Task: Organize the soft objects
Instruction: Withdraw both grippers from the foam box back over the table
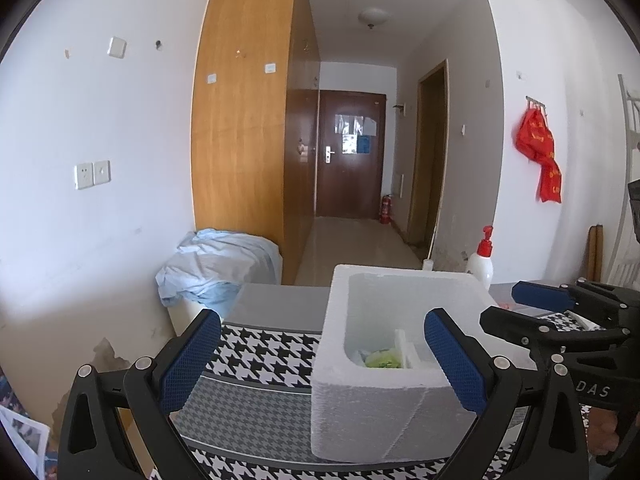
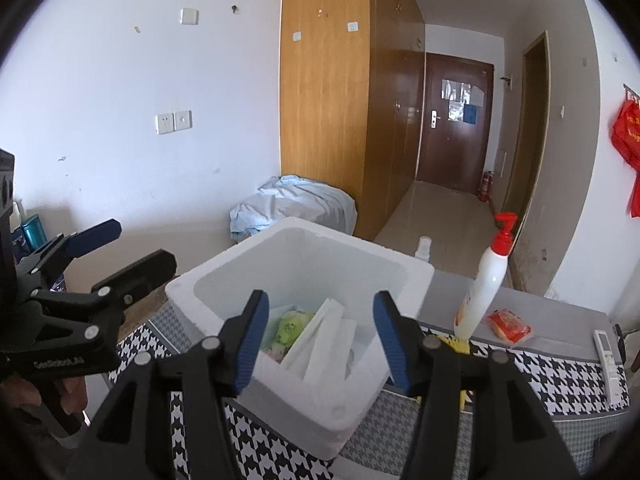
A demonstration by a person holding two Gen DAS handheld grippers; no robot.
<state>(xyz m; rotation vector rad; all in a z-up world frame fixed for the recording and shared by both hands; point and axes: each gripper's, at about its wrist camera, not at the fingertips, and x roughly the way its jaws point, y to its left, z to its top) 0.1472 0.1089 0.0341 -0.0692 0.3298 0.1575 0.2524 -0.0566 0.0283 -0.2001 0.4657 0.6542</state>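
A white foam box (image 1: 360,408) (image 2: 304,396) stands on a houndstooth cloth (image 1: 256,396) (image 2: 560,380). Inside lie a green soft packet (image 1: 380,359) (image 2: 290,326) and white foam pieces (image 2: 324,344). My left gripper (image 1: 320,356) is open and empty, its fingers either side of the box's near left part. My right gripper (image 2: 320,340) is open and empty, held above the box's near edge. Each gripper shows in the other's view: the right one (image 1: 532,304), the left one (image 2: 136,248). A red soft packet (image 2: 510,325) lies on the table to the right.
A white pump bottle with a red top (image 2: 486,280) (image 1: 482,260) stands right of the box. A white remote (image 2: 608,360) lies at the far right. A crumpled blue sheet (image 1: 216,264) (image 2: 292,208) lies beyond, by a wooden wardrobe (image 1: 248,120).
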